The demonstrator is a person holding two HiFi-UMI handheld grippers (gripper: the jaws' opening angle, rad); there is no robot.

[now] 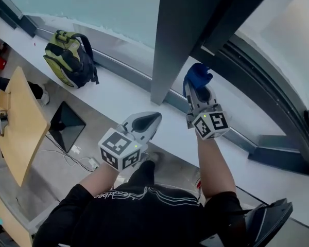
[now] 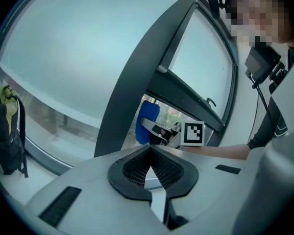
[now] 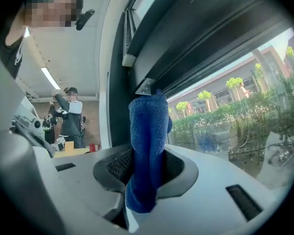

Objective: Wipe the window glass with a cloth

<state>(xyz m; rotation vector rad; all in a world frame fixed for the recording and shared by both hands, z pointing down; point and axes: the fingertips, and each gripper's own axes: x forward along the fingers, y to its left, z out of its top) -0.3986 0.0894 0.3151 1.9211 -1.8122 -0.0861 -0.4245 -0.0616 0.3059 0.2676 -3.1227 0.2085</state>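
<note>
My right gripper (image 1: 196,89) is shut on a blue cloth (image 1: 198,75), held up by the lower right window glass (image 1: 293,40) just right of the dark pillar (image 1: 180,30). In the right gripper view the cloth (image 3: 148,146) stands upright between the jaws of the gripper (image 3: 144,168), its top near the dark frame, with the glass (image 3: 235,111) to its right. My left gripper (image 1: 149,120) is shut on nothing and hangs over the white sill (image 1: 123,94), left of the pillar. The left gripper view shows that gripper (image 2: 151,163), the cloth (image 2: 147,121) and the frosted pane (image 2: 78,48).
A green and black backpack (image 1: 69,58) leans on the sill at the left. A wooden table (image 1: 18,122) stands at the far left, with cables on the floor beside it. Another person (image 3: 71,114) stands far back in the room.
</note>
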